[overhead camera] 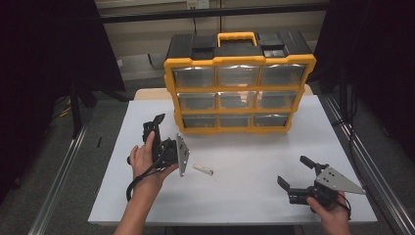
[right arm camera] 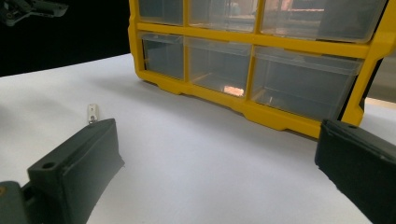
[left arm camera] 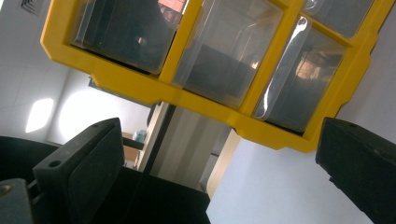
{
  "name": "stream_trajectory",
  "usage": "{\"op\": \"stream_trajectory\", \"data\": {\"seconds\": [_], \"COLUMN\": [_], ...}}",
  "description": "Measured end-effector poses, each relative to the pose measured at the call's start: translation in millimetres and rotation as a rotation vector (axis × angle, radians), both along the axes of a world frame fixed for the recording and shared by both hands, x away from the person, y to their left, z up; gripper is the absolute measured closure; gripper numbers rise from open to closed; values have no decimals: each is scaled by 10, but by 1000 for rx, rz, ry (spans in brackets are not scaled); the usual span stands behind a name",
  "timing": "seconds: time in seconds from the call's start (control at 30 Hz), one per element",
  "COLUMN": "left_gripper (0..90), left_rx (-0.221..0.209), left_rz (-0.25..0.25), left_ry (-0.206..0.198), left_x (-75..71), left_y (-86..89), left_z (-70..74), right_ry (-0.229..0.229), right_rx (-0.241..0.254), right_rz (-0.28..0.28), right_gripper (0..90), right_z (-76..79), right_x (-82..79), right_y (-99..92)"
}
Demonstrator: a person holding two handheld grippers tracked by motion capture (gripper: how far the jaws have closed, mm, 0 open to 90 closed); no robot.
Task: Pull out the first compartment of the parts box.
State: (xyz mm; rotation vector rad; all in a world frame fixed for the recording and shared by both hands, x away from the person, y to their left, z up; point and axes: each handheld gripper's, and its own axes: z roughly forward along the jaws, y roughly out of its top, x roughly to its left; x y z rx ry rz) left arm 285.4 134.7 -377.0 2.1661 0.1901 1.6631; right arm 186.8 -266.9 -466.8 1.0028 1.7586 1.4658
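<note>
Small flat white plastic strip [overhead camera: 202, 170] lay on white table [overhead camera: 244, 191], near yellow-framed organiser with clear drawers [overhead camera: 239, 95].
Left gripper [overhead camera: 155, 125] and right gripper [overhead camera: 293, 172]: jaws spread, empty.

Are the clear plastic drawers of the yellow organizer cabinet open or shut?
Shut: all nine clear plastic drawers sit flush within the yellow organizer cabinet; none sticks out.

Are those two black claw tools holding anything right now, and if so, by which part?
Nothing is held. The left gripper and the right gripper both stand open with bare jaws; the small white piece lies untouched on the table.
</note>
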Motion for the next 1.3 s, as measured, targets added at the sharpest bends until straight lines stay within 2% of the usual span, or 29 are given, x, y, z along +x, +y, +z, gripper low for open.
{"op": "stream_trajectory", "data": {"seconds": [0.1, 0.27, 0.43, 0.47, 0.5, 0.53, 0.67, 1.0, 1.27, 1.3], "left_gripper": [13, 13, 15, 16, 17, 17, 21, 23, 24, 24], "left_rx": [5, 36, 44, 35, 45, 33, 31, 61, 81, 74], "left_rz": [1, -5, -4, -9, -8, -6, -3, -11, -9, -14], "left_ry": [0, -1, -5, -3, -6, -13, -22, -46, -50, -45], "left_x": [17, 46, 70, 77, 83, 87, 96, 141, 161, 171], "left_y": [-24, -69, -113, -120, -128, -139, -164, -240, -308, -314], "left_z": [21, 48, 73, 71, 79, 74, 82, 129, 146, 141], "right_ry": [-1, -1, -1, -1, 0, -3, -2, -1, -1, -1], "right_rx": [6, 10, 9, 8, 8, 6, 3, 2, 4, 5], "right_rz": [-2, -3, -2, -1, -1, 0, 1, 3, 3, 3], "right_gripper": [0, 0, 0, 0, 0, 0, 0, 0, 0, 0], "right_z": [0, 1, 1, 1, 0, 0, 1, 1, 1, 1], "right_x": [1, 0, 1, 0, 0, 2, -1, 1, 0, 0], "right_y": [6, 12, 13, 13, 14, 14, 16, 16, 16, 17]}}
